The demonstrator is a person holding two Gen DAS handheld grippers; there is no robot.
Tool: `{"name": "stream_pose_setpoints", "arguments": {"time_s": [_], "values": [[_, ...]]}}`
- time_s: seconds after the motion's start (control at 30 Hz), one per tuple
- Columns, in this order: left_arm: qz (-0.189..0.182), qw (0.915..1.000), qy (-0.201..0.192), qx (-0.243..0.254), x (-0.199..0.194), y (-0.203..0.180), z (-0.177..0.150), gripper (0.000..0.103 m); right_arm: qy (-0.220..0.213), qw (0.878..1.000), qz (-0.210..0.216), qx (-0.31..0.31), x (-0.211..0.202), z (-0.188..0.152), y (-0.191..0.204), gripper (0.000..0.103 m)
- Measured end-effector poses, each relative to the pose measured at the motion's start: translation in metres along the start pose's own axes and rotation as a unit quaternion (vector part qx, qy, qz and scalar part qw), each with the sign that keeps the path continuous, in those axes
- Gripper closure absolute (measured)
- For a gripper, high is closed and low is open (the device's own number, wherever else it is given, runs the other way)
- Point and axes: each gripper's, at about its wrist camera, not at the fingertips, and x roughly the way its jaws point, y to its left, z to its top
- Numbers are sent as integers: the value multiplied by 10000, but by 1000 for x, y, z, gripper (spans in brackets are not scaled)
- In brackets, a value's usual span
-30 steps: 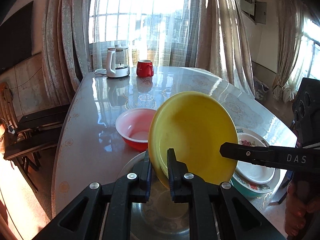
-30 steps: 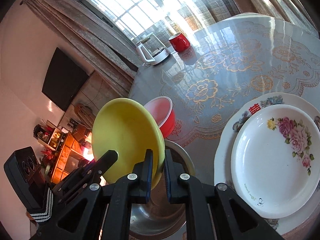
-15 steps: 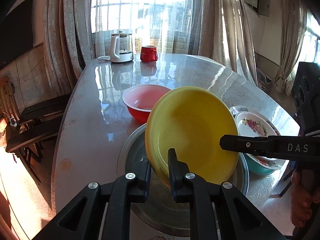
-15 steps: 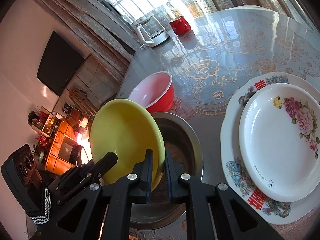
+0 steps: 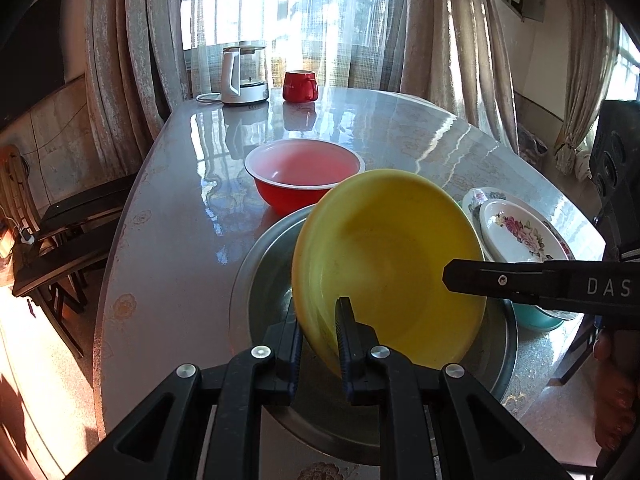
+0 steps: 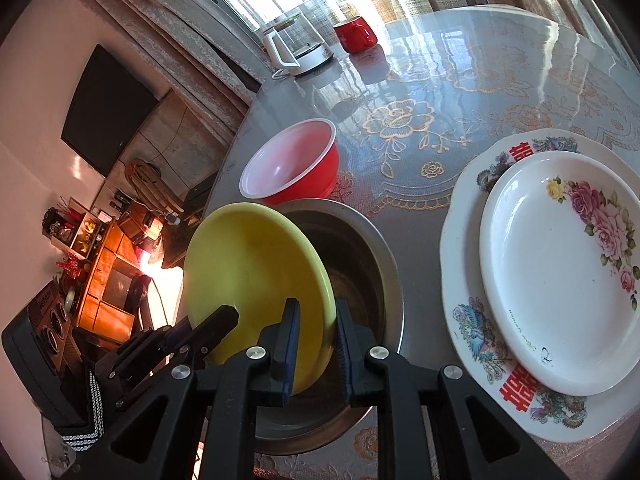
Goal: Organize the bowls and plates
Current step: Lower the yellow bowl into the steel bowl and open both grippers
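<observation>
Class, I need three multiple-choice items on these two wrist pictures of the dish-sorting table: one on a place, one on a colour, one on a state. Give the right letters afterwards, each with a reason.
1. Where is the small flowered plate?
A. on the larger white plate
B. inside the steel basin
C. beside the kettle

2. What colour is the mug at the far end of the table?
A. yellow
B. red
C. green

3. How is the yellow bowl placed?
A. flat on the table
B. upside down on the red bowl
C. tilted over the steel basin, its rim between the fingers of both grippers

Answers
1. A: it lies within the larger plate's rim.
2. B: the mug next to the kettle is red.
3. C: the left gripper pinches the rim and the right gripper, its jaws opening, straddles the opposite rim.
</observation>
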Motion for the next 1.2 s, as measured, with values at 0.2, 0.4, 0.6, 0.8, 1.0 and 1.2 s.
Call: {"name": "stream_pose_setpoints", "arguments": {"time_s": [0.2,0.4,0.6,0.8,1.0,1.2], "values": [[76,9999,64,81,4,0,-3,87,40,10000,-57,-29,2,0,4,78],[172,9997,50,138,6,1,-4,87,-16,9999,-133,-45,2,2,5,72],[219,9997,46,112,6,2,-4,87,-5,9999,-130,-40,1,2,4,72],[160,9999,18,11,6,3,-4,85,-132,9999,-105,-26,-5,2,3,72],[145,9999,12,37,6,2,-4,83,-130,9999,-59,9,-5,3,1,72],[169,9998,7,134,6,-2,-5,83,-126,9999,-8,-5,-5,2,1,72]]}}
